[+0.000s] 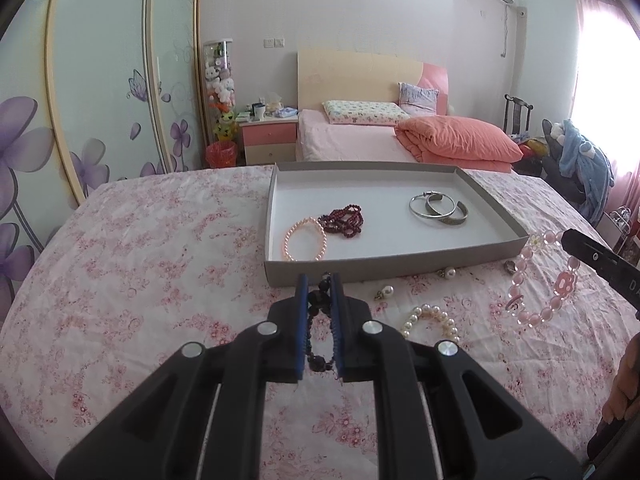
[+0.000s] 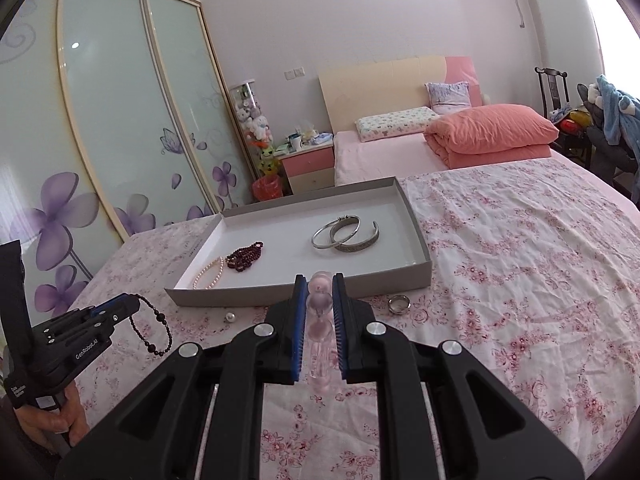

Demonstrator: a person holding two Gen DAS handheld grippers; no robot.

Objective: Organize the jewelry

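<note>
A grey tray (image 1: 360, 266) (image 2: 256, 295) lies on the floral bedspread. It holds a pink pearl bracelet (image 1: 305, 239), a dark red bead strand (image 1: 343, 221) and two silver bangles (image 1: 438, 208) (image 2: 346, 233). My left gripper (image 1: 319, 280) (image 2: 134, 307) is shut on a black bead bracelet (image 1: 316, 334) (image 2: 154, 332) that hangs just before the tray's near wall. My right gripper (image 2: 320, 280) (image 1: 566, 240) is shut on a pink translucent bead bracelet (image 2: 320, 332) (image 1: 540, 280) held above the bed, right of the tray.
Loose on the bedspread near the tray lie a white pearl bracelet (image 1: 432, 320), pearl earrings (image 1: 386, 292) (image 1: 448, 273) and a silver ring (image 2: 399, 304). A second bed, a nightstand and wardrobe doors stand behind.
</note>
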